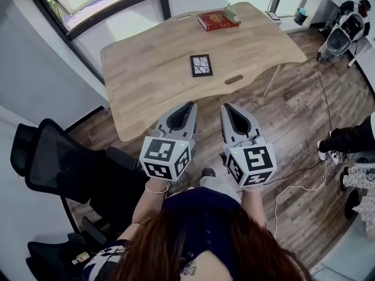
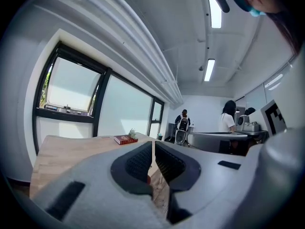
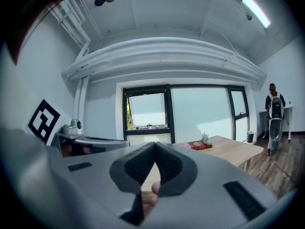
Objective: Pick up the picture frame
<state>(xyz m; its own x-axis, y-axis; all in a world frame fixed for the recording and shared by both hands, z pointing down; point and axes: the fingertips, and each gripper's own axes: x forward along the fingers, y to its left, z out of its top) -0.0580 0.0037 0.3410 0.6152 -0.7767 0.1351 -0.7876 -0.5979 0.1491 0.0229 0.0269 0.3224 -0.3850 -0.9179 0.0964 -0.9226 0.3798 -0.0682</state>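
The left gripper and right gripper hang clenched, empty, short of the table. The frame lies mid-table, book beyond

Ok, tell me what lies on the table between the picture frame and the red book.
Nothing: only bare tabletop between picture frame and red book, seen in the head view.

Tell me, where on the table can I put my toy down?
The table is bare wood from the picture frame left to the window-side edge, and right of the frame too. Only the far end is crowded, by the red book and a small plant.
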